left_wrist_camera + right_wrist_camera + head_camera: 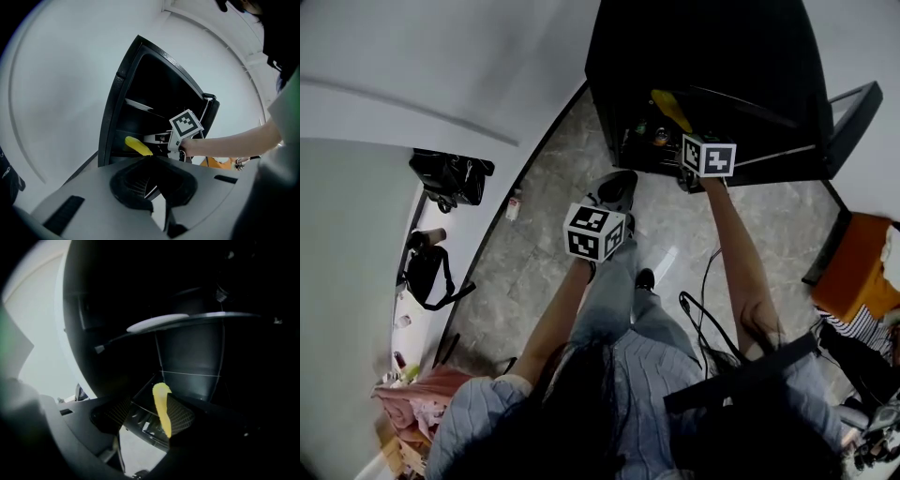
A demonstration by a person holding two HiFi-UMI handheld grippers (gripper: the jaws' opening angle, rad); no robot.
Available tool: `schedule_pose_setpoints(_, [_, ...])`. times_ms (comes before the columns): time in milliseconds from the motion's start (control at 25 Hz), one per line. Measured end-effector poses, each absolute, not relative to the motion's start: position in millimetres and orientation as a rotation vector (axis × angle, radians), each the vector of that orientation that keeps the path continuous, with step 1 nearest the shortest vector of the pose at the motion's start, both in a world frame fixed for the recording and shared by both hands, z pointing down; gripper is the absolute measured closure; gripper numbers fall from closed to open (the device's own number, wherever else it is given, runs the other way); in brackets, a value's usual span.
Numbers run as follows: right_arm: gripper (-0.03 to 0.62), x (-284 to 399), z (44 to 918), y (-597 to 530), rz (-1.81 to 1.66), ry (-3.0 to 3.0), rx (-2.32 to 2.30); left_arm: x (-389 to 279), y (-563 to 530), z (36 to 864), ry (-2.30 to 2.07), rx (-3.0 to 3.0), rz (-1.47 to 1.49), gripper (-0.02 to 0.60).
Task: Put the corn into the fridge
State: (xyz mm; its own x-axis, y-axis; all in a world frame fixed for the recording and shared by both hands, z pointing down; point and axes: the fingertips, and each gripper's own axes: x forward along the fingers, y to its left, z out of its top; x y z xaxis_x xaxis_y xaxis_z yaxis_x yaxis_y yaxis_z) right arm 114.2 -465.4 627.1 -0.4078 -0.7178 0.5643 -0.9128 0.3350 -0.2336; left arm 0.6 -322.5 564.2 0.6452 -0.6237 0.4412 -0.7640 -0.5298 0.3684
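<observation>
The black fridge [722,56] stands open in front of me. A yellow corn cob [670,108] sticks out of my right gripper [680,131], just inside the fridge's lower part. In the right gripper view the corn [161,411] lies along one ribbed pad of the right gripper [150,401], below a glass shelf [187,319]. The left gripper view shows the corn [138,146] tilted ahead of the right gripper [157,139]. My left gripper [614,192] hangs lower over the floor, short of the fridge. Its pads meet with nothing between them in the left gripper [152,161].
The fridge door [853,112] swings out to the right. An orange cloth [858,267] lies at the far right. Black bags [450,178] sit on the white counter to the left. A small bottle [514,204] and a black cable [703,281] are on the stone floor.
</observation>
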Motion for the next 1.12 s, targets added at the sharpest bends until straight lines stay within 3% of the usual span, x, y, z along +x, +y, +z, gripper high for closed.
schedule_pose_setpoints(200, [0.347,105,606,-445,0.754,-2.306,1.441,1,-319,555,-1.087,2.335,0.335,0.572])
schedule_pose_setpoints(360, [0.411,102,584,-428,0.800,-2.387,1.454,4,-312,547,-1.094,2.340,0.333,0.572])
schedule_pose_setpoints(1120, [0.490,109,502,-285,0.989,-2.528,1.531,28,-239,495,-1.107,2.379,0.279,0.572])
